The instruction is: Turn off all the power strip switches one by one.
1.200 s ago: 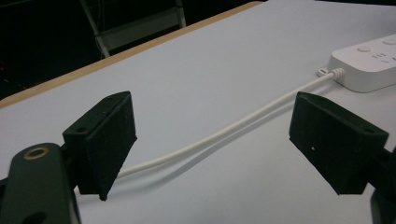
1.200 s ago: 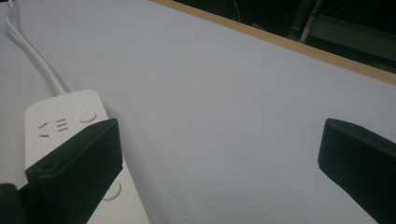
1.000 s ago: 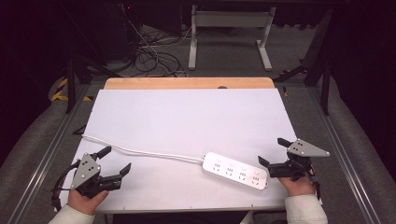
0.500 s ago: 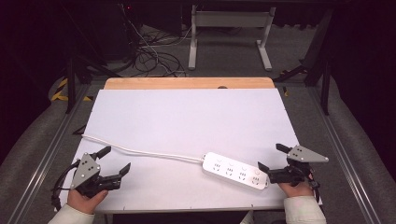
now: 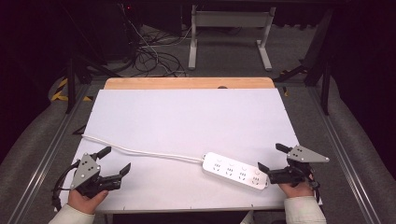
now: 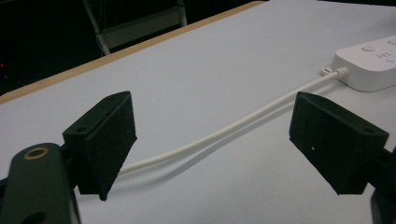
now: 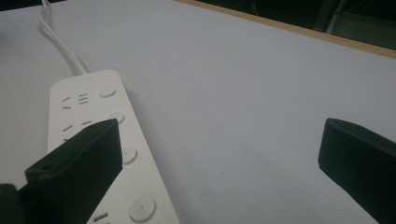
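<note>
High view: one power strip (image 5: 236, 170), one cord (image 5: 140, 151), two grippers.
Left gripper (image 5: 115, 162) and right gripper (image 5: 270, 157) both spread wide, holding nothing.

In the right gripper view we lose the near end of the power strip (image 7: 93, 140) off the bottom edge, and one black jaw covers part of its sockets. In the left gripper view just its corner pokes in at the right edge, and its cord (image 6: 224, 133) slips behind the left-hand jaw. From above, the socket markings are too tiny for us to read.
</note>
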A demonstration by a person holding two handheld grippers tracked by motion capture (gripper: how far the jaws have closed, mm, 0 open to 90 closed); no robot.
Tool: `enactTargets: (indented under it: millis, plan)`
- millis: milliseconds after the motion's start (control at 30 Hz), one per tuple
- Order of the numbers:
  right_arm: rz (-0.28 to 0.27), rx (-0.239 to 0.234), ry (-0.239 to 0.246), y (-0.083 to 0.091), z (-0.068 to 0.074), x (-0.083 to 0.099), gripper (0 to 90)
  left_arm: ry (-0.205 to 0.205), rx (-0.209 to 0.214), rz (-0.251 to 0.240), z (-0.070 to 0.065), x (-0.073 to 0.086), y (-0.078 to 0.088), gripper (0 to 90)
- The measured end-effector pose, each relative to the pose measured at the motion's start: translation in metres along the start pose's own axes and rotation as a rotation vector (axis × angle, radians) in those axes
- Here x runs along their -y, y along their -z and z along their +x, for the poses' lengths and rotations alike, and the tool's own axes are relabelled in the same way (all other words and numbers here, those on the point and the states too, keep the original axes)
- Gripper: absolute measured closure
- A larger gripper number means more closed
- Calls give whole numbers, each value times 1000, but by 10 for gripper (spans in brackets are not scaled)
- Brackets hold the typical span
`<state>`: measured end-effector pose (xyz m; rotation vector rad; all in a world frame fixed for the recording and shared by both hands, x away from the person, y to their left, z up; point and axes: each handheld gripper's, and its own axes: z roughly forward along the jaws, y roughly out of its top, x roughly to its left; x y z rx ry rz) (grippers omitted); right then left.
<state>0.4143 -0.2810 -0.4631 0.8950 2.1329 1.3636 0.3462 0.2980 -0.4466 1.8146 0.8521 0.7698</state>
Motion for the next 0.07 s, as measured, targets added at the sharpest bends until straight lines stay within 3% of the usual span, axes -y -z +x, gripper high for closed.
enactTargets:
  millis: [67]
  plan:
    - [0, -1, 2, 0, 1, -1, 3, -4, 0, -1, 0, 0, 0, 152]
